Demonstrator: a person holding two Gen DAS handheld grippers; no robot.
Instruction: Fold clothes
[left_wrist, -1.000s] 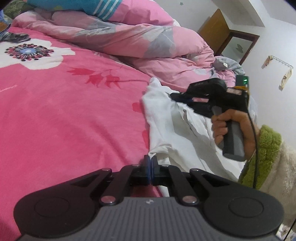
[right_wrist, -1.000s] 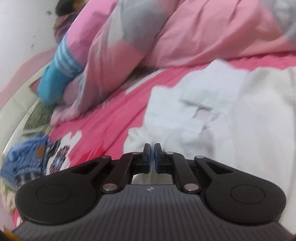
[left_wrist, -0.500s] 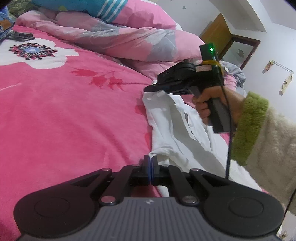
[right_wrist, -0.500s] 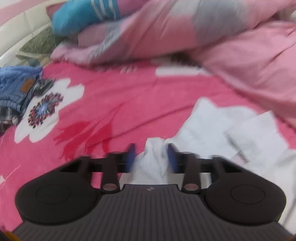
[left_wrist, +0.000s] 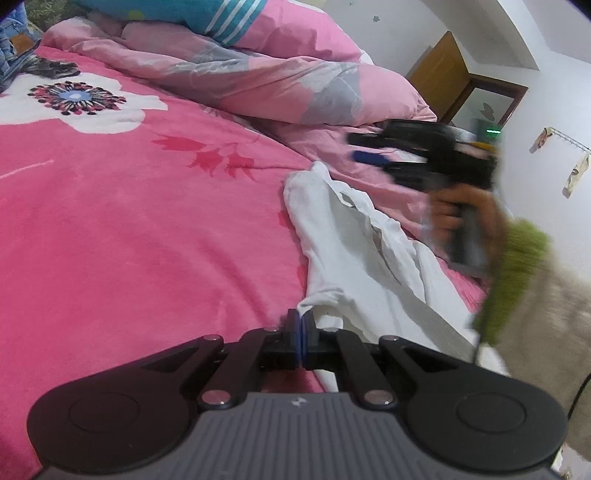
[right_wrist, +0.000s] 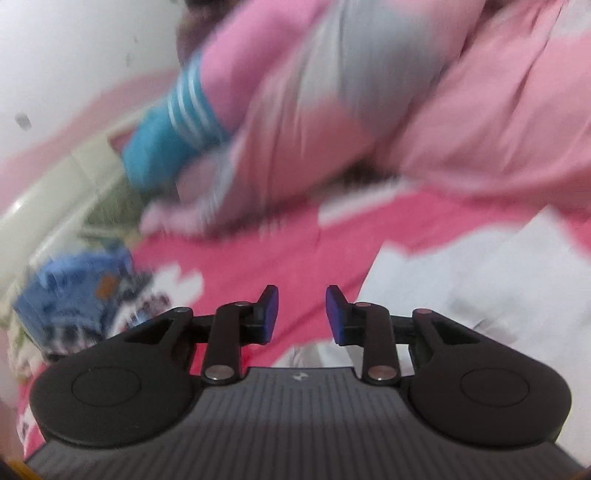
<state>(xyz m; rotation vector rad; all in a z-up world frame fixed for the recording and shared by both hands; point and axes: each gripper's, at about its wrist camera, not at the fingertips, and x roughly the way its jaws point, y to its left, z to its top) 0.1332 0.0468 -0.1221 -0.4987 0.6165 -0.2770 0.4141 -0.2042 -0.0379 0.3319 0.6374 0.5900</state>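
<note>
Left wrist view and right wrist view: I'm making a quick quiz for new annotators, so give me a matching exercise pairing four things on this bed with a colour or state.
Things:
1. left gripper
2. right gripper
3. white garment
4. bed sheet

Colour or state:
A. bright pink with a flower print
B. jaws opening, nothing between them
C. lies crumpled along the bed, one edge pinched
D. shut on a cloth edge

Pairs: 1-D, 2-B, 3-C, 4-A
</note>
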